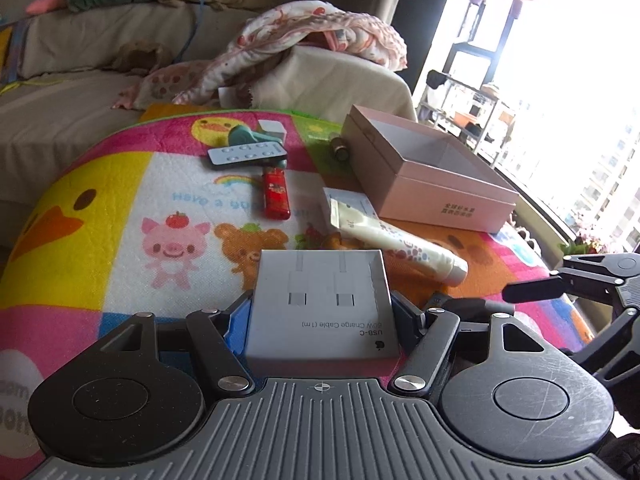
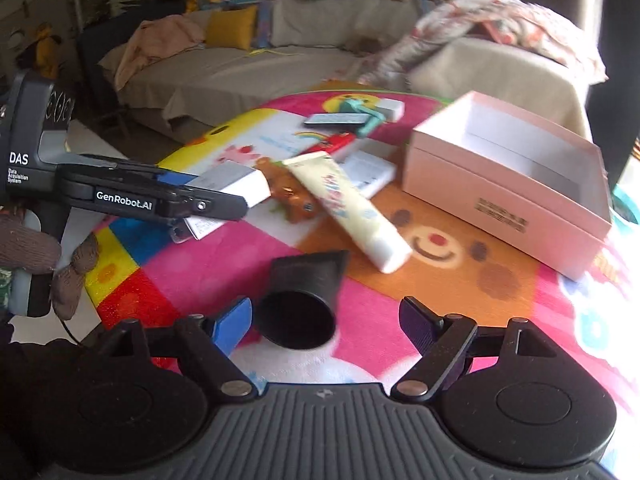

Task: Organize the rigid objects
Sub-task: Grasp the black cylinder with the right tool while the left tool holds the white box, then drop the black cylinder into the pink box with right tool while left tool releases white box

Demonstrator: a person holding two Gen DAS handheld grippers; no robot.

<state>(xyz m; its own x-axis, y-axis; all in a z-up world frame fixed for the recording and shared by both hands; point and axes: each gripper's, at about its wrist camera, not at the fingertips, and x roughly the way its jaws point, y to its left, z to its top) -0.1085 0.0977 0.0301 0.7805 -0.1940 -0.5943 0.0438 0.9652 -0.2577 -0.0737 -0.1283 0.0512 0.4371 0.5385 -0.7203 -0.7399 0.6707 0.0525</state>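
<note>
**Inspector:** Item in hand is the white cable box, marked as a USB-C charge cable. It sits between the fingers of the left tool, clamped on its two long sides and carried clear of the patterned mat on the table.

**Assessor:** And the destination?

**Inspector:** Judged to be the open pink box, far right on the mat and, as far as its interior shows, holding nothing. The cream tube lies between the held box and that container, resting across a small white carton.

**Assessor:** What does a sound placement require?

**Inspector:** Keep the cable box level, carry it above the tube, and pass over the near wall of the pink box before lowering. Set it flat against a corner so room remains. Release only once it rests on the floor of the box.

**Assessor:** The other side?

**Inspector:** The right tool stands wide open and holds nothing. A black nozzle-shaped piece lies just ahead of its fingers, nearer the left one, not gripped. The two tools are near one another, so the left should travel first.

**Assessor:** Remaining items?

**Inspector:** Farther back: a red lighter, a pill blister pack, a teal object I cannot identify, and a small dark cylinder beside the pink box.
</note>
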